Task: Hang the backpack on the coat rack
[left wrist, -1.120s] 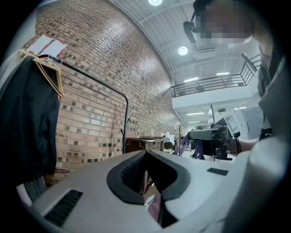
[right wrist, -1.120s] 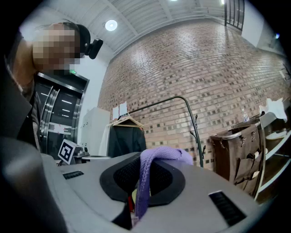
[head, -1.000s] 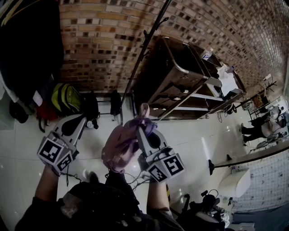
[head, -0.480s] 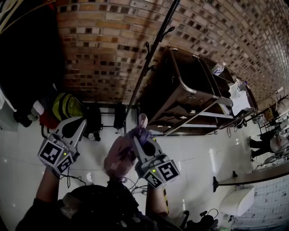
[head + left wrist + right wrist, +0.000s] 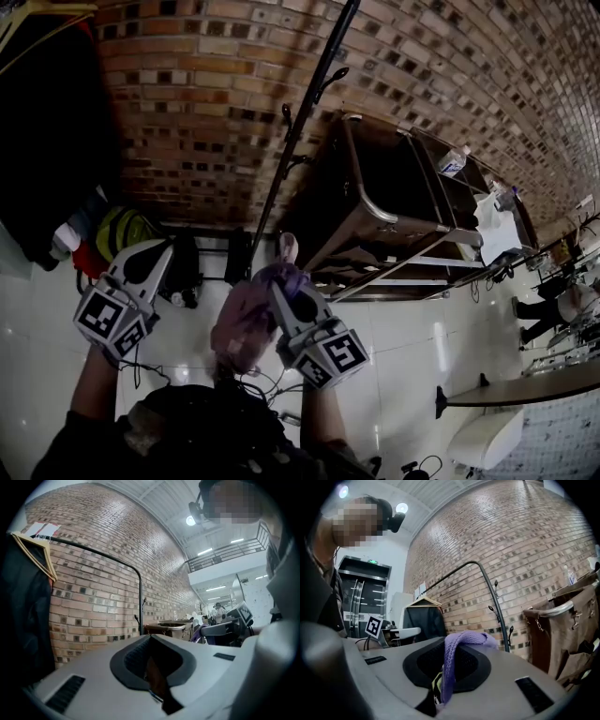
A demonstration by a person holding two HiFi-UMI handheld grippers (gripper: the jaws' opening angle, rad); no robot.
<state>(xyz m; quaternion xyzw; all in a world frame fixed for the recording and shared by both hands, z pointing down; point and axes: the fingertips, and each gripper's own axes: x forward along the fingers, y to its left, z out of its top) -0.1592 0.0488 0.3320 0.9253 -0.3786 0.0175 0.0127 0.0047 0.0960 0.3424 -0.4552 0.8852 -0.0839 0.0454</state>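
— Backpack (image 5: 242, 323), pink, hangs close in front of you over the white floor (image 5: 56, 319). Your right tongs (image 5: 285, 289) pinch its purple strap (image 5: 451, 667), which loops up over their tips.
— And your left tongs (image 5: 153, 253), off to the side and clear of the backpack, are pressed together with nothing between them.
— Past both, you face the coat rack (image 5: 298, 141): a black pole with small hooks, standing before the brick wall (image 5: 197, 103).
— Left of it you have dark clothes (image 5: 47, 141) hanging above a yellow-green bag (image 5: 120, 230). Right of it, a brown cart (image 5: 375, 187).
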